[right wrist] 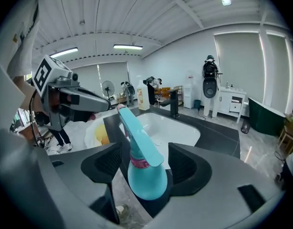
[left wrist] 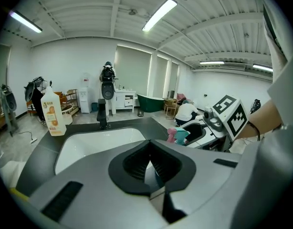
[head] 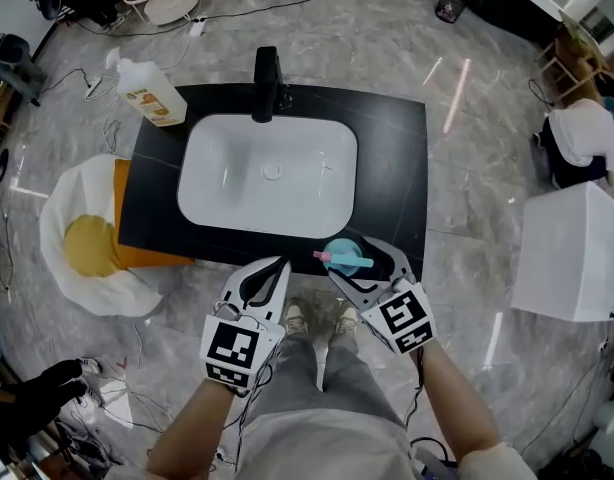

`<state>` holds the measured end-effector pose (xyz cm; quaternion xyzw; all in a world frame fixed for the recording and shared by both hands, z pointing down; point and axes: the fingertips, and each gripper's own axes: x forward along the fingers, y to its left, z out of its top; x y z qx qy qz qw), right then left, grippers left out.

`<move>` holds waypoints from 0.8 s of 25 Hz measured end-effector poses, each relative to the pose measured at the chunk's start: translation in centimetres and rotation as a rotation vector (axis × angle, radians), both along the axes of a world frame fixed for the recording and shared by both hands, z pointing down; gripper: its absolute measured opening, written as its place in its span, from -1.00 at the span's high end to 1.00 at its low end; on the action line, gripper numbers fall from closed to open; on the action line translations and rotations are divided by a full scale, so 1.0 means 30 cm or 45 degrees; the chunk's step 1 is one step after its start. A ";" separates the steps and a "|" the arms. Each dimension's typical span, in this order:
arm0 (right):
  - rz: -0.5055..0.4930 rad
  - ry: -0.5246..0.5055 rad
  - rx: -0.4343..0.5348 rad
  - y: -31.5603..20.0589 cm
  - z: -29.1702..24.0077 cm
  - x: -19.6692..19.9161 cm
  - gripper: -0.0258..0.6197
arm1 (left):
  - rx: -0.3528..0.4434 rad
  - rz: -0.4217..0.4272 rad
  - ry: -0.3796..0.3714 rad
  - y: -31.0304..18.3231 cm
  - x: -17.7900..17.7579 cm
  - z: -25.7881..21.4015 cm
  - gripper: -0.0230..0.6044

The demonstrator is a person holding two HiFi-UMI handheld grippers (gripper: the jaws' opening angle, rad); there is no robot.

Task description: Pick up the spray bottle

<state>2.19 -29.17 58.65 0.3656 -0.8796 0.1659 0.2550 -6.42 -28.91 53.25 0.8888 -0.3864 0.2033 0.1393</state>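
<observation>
The teal spray bottle (head: 345,258) with a pink collar stands at the front right edge of the black counter (head: 397,168). My right gripper (head: 359,258) is open around it. In the right gripper view the bottle (right wrist: 146,178) stands upright between the two black pads, with a narrow gap on each side, and its trigger head points away toward the basin. My left gripper (head: 283,263) hovers at the counter's front edge, left of the bottle, with its jaw tips together and nothing in them (left wrist: 149,144).
A white basin (head: 267,168) fills the middle of the counter, with a black faucet (head: 267,83) behind it. A white jug with an orange label (head: 152,93) stands at the back left corner. An egg-shaped rug (head: 87,243) lies left, a white box (head: 572,253) right.
</observation>
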 end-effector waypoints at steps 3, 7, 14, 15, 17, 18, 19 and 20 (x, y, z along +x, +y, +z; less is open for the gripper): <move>-0.023 0.008 -0.006 -0.015 0.031 -0.014 -0.04 | -0.032 -0.047 0.010 -0.014 -0.011 0.027 0.87; -0.052 0.011 0.007 -0.032 0.049 -0.025 0.07 | -0.053 -0.071 0.019 -0.019 -0.019 0.049 0.87; -0.068 0.009 0.015 -0.035 0.048 -0.046 0.23 | -0.089 -0.149 0.059 -0.012 -0.048 0.066 0.87; -0.058 0.008 0.017 -0.037 0.043 -0.043 0.27 | -0.088 -0.158 0.063 -0.011 -0.052 0.062 0.87; -0.031 0.007 0.031 -0.045 0.021 -0.033 0.32 | -0.078 -0.172 0.065 -0.008 -0.058 0.046 0.87; -0.017 0.000 0.039 -0.050 0.005 -0.027 0.35 | -0.071 -0.174 0.065 -0.007 -0.059 0.036 0.87; -0.002 -0.010 0.048 -0.055 -0.016 -0.020 0.36 | -0.061 -0.173 0.063 -0.006 -0.059 0.025 0.87; 0.011 -0.022 0.057 -0.060 -0.038 -0.012 0.38 | -0.050 -0.169 0.061 -0.006 -0.058 0.013 0.87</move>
